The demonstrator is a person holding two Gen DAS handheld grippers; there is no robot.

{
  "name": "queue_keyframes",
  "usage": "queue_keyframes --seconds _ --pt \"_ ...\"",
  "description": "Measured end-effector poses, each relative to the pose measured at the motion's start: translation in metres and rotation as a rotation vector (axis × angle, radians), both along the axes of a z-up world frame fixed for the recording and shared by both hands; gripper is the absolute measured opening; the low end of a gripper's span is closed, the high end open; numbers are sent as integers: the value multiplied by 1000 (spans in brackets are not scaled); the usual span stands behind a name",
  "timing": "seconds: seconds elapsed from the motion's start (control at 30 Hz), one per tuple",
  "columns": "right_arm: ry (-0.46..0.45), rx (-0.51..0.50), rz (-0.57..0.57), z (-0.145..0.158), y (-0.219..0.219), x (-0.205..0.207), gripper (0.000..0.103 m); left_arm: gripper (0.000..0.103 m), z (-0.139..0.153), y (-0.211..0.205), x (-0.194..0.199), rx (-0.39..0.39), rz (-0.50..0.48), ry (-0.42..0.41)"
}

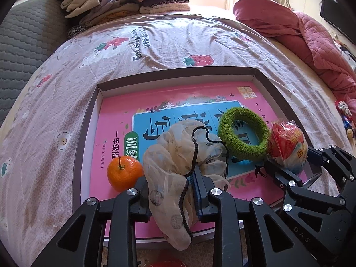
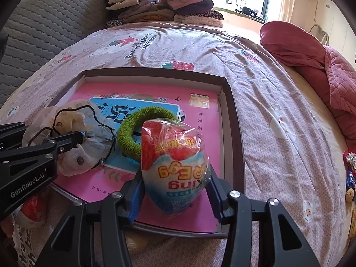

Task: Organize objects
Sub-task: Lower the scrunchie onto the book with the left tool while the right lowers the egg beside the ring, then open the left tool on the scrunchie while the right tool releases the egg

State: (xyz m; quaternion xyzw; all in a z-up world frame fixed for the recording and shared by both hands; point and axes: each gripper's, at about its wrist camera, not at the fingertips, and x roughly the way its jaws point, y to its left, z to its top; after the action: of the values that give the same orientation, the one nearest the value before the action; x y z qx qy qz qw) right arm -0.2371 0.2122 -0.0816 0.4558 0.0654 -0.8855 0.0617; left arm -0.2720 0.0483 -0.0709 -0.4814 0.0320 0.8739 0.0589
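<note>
My left gripper (image 1: 171, 191) is loosening around the sheer scrunchie (image 1: 178, 155), my right gripper (image 2: 175, 198) clasps the wrapped egg (image 2: 175, 166) over the box (image 2: 155, 72), tangerine (image 1: 124, 172) at nine o'clock, leftovers on the bed.

orange tangerine (image 1: 124, 173), green fuzzy ring (image 1: 243, 133), pink book (image 1: 115, 120), strawberry-print bedsheet (image 1: 155, 44).

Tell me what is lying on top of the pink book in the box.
On the pink book lie an orange, a sheer scrunchie and a green scrunchie. The wrapped egg sits over its near corner. They cover much of the blue title panel.
</note>
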Motion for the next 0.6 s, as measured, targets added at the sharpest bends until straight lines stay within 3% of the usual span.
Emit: queue_keyframes --seconds 0.1,0.17,0.23,0.6 --pt "4 1 0 3 0 1 50 33 1 -1 1 -1 -1 2" --pt "7 -2 2 5 0 2 50 46 2 -1 2 -9 -1 2" --pt "11 -2 10 7 -1 4 50 51 4 -3 5 -1 -2 2" --pt "50 -25 10 28 1 12 52 64 20 -8 16 1 -3 27"
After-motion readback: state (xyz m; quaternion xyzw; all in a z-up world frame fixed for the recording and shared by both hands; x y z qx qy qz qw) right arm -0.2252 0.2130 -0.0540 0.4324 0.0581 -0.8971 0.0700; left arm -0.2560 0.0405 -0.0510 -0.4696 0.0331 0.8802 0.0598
